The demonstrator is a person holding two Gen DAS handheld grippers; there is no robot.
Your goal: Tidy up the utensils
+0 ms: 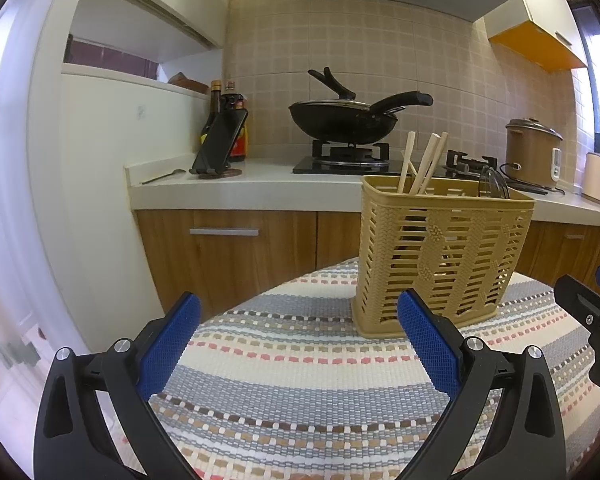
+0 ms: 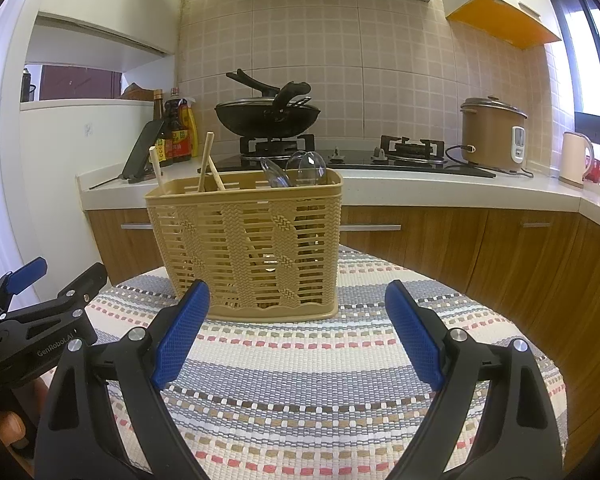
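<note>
A tan plastic utensil basket (image 1: 440,256) stands upright on a striped woven mat (image 1: 300,364); it also shows in the right wrist view (image 2: 248,240). Wooden chopsticks (image 1: 424,164) stick out of its left compartment and clear plastic spoons (image 2: 296,170) out of its right compartment. My left gripper (image 1: 300,344) is open and empty, low over the mat, left of and nearer than the basket. My right gripper (image 2: 296,332) is open and empty, just in front of the basket. Each gripper shows at the edge of the other's view.
Behind the mat (image 2: 320,380) runs a kitchen counter (image 1: 240,188) with a black wok (image 1: 344,120) on a gas hob, sauce bottles (image 2: 176,128), a propped phone (image 1: 220,140), a spoon (image 1: 164,176), a rice cooker (image 2: 492,136) and a kettle (image 2: 576,160). Wooden cabinets stand below.
</note>
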